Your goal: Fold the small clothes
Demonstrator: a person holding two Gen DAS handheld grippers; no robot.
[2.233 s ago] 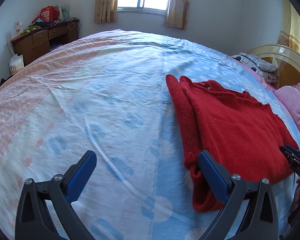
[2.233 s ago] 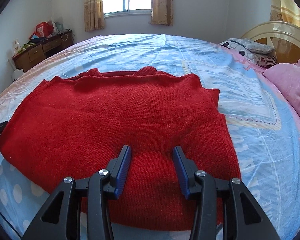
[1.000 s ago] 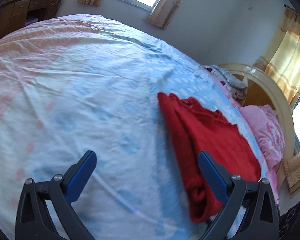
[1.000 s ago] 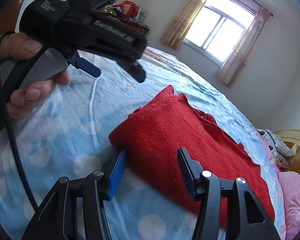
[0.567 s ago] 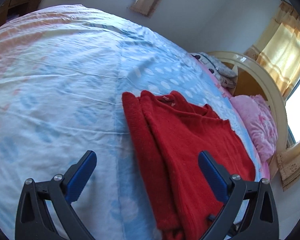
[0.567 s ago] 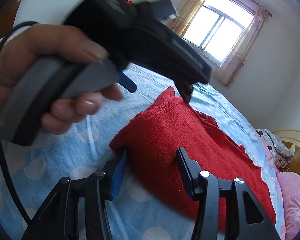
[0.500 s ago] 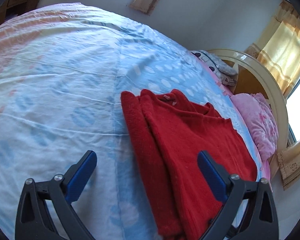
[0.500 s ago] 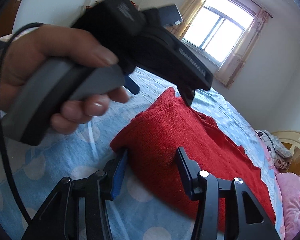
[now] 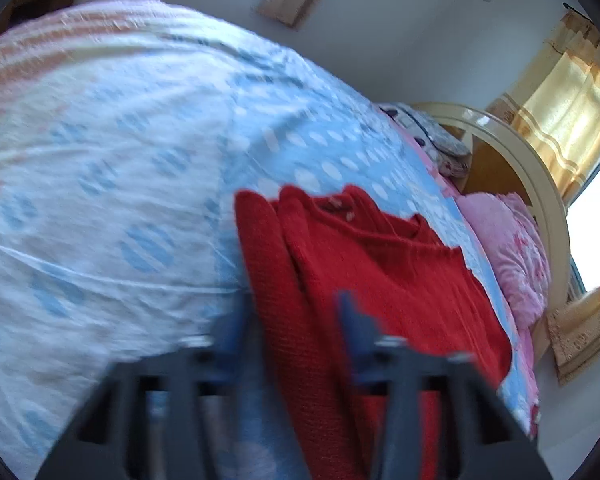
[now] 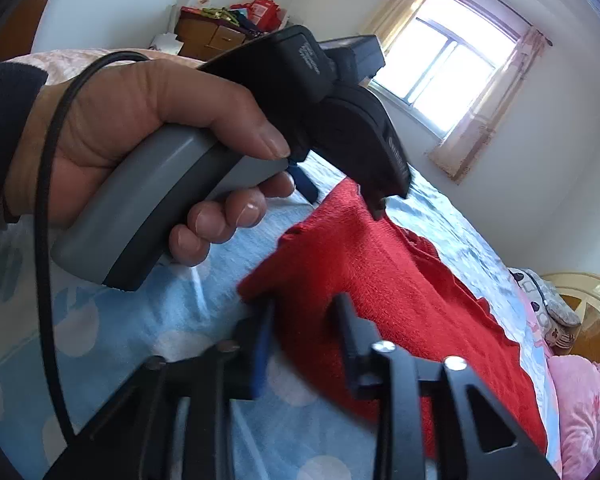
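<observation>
On wrinkled polka-dot bedsheet [image 9: 148, 208], ribbed red knit sweater [image 9: 380, 272] lies folded.

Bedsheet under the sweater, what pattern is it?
Light blue bedsheet with white and blue dots; clearest in the left wrist view.

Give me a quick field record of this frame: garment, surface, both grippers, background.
garment: red sweater, partly folded, lying flat
surface: bedsheet, blue and pink with dots
left gripper: jaws just closing, sweater's folded long edge between them
right gripper: jaws just closing on the sweater's near corner
left hand: wrapped around the left gripper's grey handle
background: pink pillow, cream headboard, window
</observation>
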